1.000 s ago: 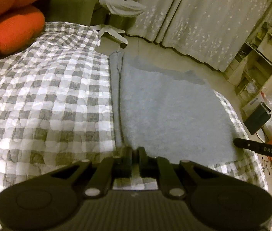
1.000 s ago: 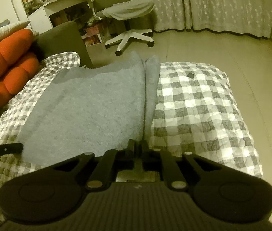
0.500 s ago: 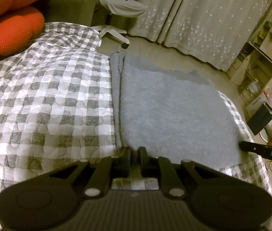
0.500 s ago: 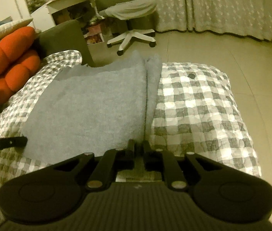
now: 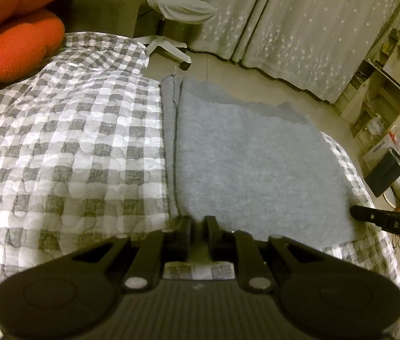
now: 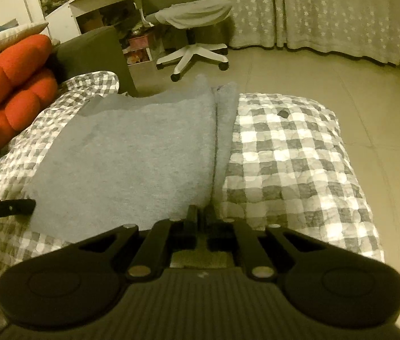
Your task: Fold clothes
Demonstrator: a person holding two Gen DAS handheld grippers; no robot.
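Note:
A grey garment [image 5: 251, 164] lies folded flat on the checked bedspread [image 5: 72, 147]; it also shows in the right wrist view [image 6: 132, 155]. My left gripper [image 5: 198, 221] is shut on the garment's near left corner. My right gripper [image 6: 201, 212] is shut on the garment's near right corner. Each gripper's fingers [image 5: 384, 221] reach into the other's view [image 6: 4, 206] at the garment's far near corner. The garment's far edge hangs toward the bed's end.
Orange cushions [image 5: 10, 36] lie at the bed's left, also seen in the right wrist view [image 6: 16, 85]. A white-based office chair [image 6: 191, 28] stands on the tiled floor past the bed. Curtains [image 5: 299, 28] hang behind. Shelves [image 5: 384, 99] stand at the right.
Both grippers have drawn back slightly toward me with the garment's near edge held; the garment has slid a little nearer on the bedspread.

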